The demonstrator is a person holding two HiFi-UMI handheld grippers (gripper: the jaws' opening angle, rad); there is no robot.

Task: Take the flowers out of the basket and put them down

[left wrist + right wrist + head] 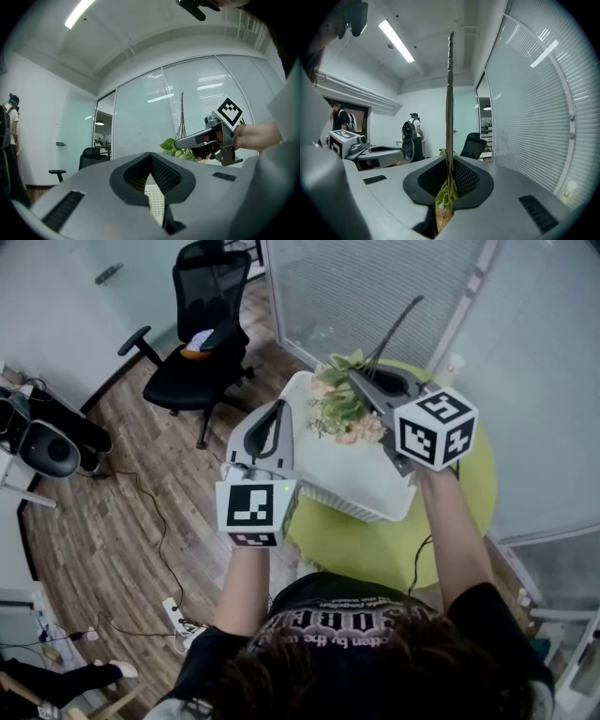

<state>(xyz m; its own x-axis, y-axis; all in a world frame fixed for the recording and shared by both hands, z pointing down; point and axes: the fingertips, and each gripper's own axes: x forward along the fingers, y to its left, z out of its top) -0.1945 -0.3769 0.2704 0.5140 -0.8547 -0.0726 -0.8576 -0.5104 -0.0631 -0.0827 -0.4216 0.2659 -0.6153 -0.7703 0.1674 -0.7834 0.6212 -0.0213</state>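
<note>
A bunch of pink and cream flowers (342, 409) with green leaves hangs over the white perforated basket (347, 479), and its long dark stem (398, 320) points away. My right gripper (356, 379) is shut on the stem just past the blooms. In the right gripper view the stem (450, 93) rises straight out of the closed jaws and foliage shows below them. My left gripper (279, 407) hovers at the basket's left edge, shut and empty. The left gripper view shows the right gripper (206, 136) with leaves (169, 145) beside it.
The basket stands on a round yellow-green table (403, 545) next to a glass wall with blinds (375, 287). A black office chair (202, 343) stands at the back left on the wooden floor. Cables and a power strip (175, 615) lie at the left. A person with a backpack (412, 136) stands far off.
</note>
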